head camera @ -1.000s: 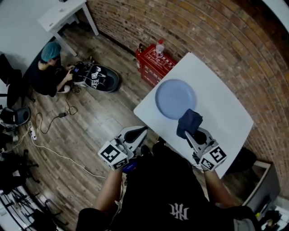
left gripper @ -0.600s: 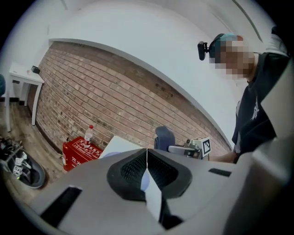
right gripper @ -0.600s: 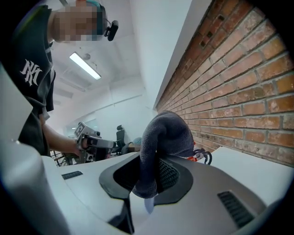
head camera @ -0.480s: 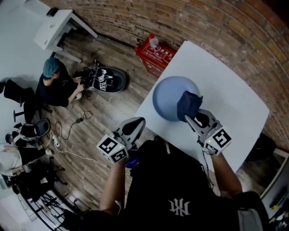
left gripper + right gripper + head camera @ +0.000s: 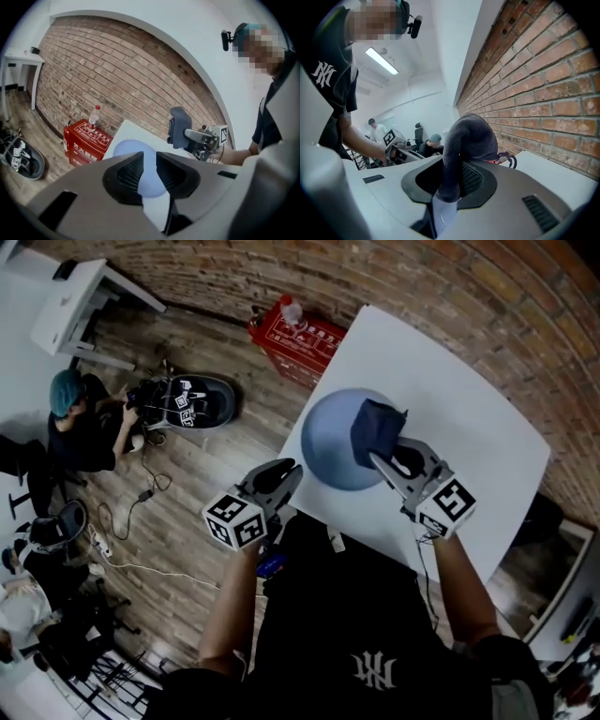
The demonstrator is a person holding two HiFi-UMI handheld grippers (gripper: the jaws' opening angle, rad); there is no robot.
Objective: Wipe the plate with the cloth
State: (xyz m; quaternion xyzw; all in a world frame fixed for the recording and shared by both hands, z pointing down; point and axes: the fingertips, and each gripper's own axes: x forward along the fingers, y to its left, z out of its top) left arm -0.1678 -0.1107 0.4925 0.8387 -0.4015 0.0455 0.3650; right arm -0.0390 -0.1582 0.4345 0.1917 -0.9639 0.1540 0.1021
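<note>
A round blue plate lies near the left corner of the white table. My right gripper is shut on a dark blue cloth, which hangs bunched over the plate's right part. In the right gripper view the cloth fills the gap and folds over the jaws. My left gripper is at the table's near left edge, just short of the plate. Its jaws are opening with nothing between them. In the left gripper view the plate shows beyond the gap.
A red crate with a bottle on it stands on the wooden floor by the brick wall, left of the table. A person sits on the floor at far left beside gear and cables. A white desk is at top left.
The right gripper has carried the cloth from the plate's near rim to over the plate. The left gripper has moved forward to the table edge, and its jaws have parted.
</note>
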